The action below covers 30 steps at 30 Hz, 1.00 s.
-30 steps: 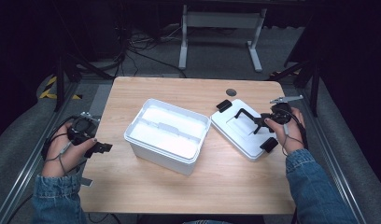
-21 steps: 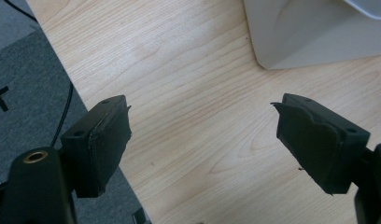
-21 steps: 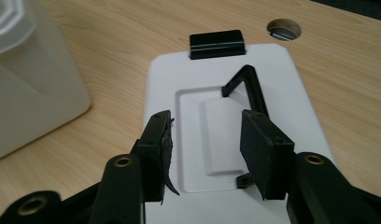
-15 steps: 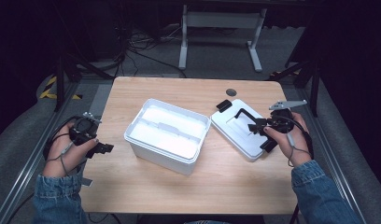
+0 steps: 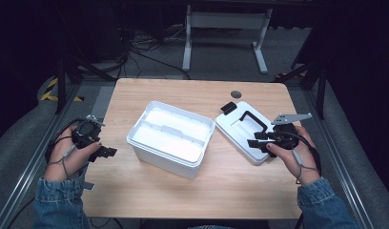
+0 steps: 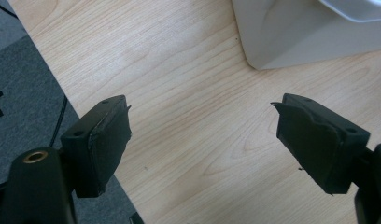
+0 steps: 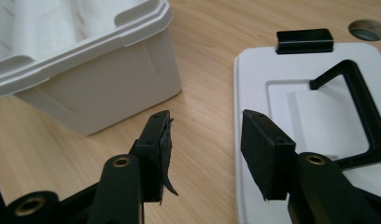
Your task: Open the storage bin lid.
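left gripper (image 5: 103,151): fingers wide, empty, over bare bench (image 5: 183,200) near its left edge; we keep it clear.
box (image 5: 171,138): white, lidless, mid-bench, looks empty.
lid (image 5: 240,136): flat just right of box, black handle (image 5: 252,121) up.
right gripper (image 5: 259,139): fingers apart, empty, straddling lid's near-left edge; we'd pinch that edge squarely, likely to refit it.
room: dark, floor cables (image 5: 140,45), metal stand (image 5: 226,28).

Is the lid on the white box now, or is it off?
Off. The lid lies flat on the table beside the open white box, black handle up.
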### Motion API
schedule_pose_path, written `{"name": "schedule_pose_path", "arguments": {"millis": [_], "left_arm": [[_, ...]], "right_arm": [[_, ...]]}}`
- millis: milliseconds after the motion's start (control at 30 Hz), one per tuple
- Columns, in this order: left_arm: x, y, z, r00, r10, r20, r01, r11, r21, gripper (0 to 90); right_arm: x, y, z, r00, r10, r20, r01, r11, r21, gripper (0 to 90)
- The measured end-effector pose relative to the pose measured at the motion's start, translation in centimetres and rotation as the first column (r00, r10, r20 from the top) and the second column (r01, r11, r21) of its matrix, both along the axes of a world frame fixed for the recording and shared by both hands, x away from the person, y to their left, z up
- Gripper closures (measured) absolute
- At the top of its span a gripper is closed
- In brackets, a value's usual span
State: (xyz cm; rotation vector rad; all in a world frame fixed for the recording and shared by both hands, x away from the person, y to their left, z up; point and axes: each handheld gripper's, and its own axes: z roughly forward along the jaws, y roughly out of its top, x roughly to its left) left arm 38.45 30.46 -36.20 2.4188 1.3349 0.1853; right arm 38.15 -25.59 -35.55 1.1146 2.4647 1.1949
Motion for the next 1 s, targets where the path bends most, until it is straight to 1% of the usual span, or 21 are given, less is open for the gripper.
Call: {"name": "schedule_pose_path", "arguments": {"millis": [67,133,200,267,367,400,467,500,533,567,667,700,767,800,833,933,967,1000], "left_arm": [[0.0,-0.1,0.0,1.0000,0.004,-0.005,-0.004,1.0000,-0.004,18.4],[0.0,-0.1,0.0,1.0000,0.005,-0.006,-0.005,1.0000,-0.003,18.3],[0.0,-0.2,0.0,1.0000,0.000,-0.007,0.000,1.0000,-0.001,18.3],[0.0,-0.2,0.0,1.0000,-0.001,-0.007,0.001,1.0000,0.000,18.3],[0.0,-0.2,-0.1,1.0000,-0.005,-0.008,0.005,1.0000,0.004,18.3],[0.0,-0.2,-0.1,0.9999,-0.005,-0.009,0.005,1.0000,0.001,18.3],[0.0,-0.2,-0.1,0.9999,-0.005,-0.009,0.005,1.0000,0.000,18.3],[0.0,-0.2,-0.1,0.9999,-0.006,-0.009,0.006,1.0000,0.000,18.4],[0.0,-0.2,-0.1,0.9999,-0.005,-0.011,0.005,1.0000,0.001,18.3],[0.0,-0.3,-0.1,0.9999,-0.003,-0.011,0.003,1.0000,0.002,18.3],[0.1,-0.3,-0.2,0.9999,-0.013,-0.009,0.013,0.9999,0.005,18.3],[0.1,-0.3,-0.2,0.9999,-0.013,-0.009,0.013,0.9999,0.005,18.3],[0.0,-0.4,-0.2,0.9999,-0.009,-0.014,0.009,1.0000,0.001,18.3],[0.1,-0.3,-0.1,0.9999,-0.015,-0.007,0.015,0.9999,0.007,18.3],[0.0,-0.3,-0.1,0.9999,-0.007,-0.012,0.007,1.0000,0.002,18.3],[-0.2,-0.4,-0.2,0.9998,-0.005,0.019,0.005,0.9997,0.023,19.8],[-0.2,-0.4,-0.3,0.9997,-0.009,0.022,0.008,0.9996,0.028,21.2],[-0.3,-0.5,-0.4,0.9999,-0.005,0.016,0.004,0.9996,0.028,21.2]], "right_arm": [[-0.3,0.3,-0.2,0.9999,0.010,-0.004,-0.010,0.9999,-0.007,53.5],[-0.7,0.6,-0.6,0.9996,0.025,-0.009,-0.025,0.9997,-0.003,53.4],[-1.2,0.8,-1.1,0.9986,0.052,-0.012,-0.052,0.9985,0.018,53.3],[-1.7,1.1,-1.6,0.9976,0.068,-0.007,-0.068,0.9970,0.038,53.3],[-2.4,1.5,-2.4,0.9964,0.085,-0.002,-0.084,0.9952,0.049,53.3],[-2.5,1.7,-2.6,0.9962,0.087,0.001,-0.087,0.9950,0.049,53.3],[-2.7,2.2,-3.1,0.9936,0.111,-0.019,-0.111,0.9937,0.019,53.3],[-2.8,2.4,-3.2,0.9926,0.120,-0.019,-0.120,0.9927,0.013,53.3],[-2.9,2.5,-3.3,0.9922,0.123,-0.017,-0.123,0.9922,0.019,53.1],[-2.9,2.6,-3.5,0.9921,0.123,-0.025,-0.122,0.9920,0.033,52.9],[-2.9,2.8,-4.1,0.9915,0.124,-0.039,-0.123,0.9921,0.023,52.8],[-2.9,2.8,-4.1,0.9915,0.124,-0.039,-0.123,0.9921,0.023,52.8],[-2.8,3.1,-5.0,0.9915,0.120,-0.049,-0.119,0.9927,0.014,52.7],[-2.8,3.1,-5.0,0.9915,0.120,-0.049,-0.119,0.9927,0.014,52.7],[-2.9,3.2,-5.2,0.9918,0.119,-0.046,-0.119,0.9929,0.008,52.4],[-2.8,3.5,-6.0,0.9922,0.117,-0.043,-0.117,0.9930,-0.009,51.8],[-2.8,3.6,-6.4,0.9918,0.119,-0.046,-0.120,0.9928,-0.004,51.8],[-2.7,3.6,-6.8,0.9912,0.122,-0.052,-0.122,0.9925,-0.004,51.8]]}}
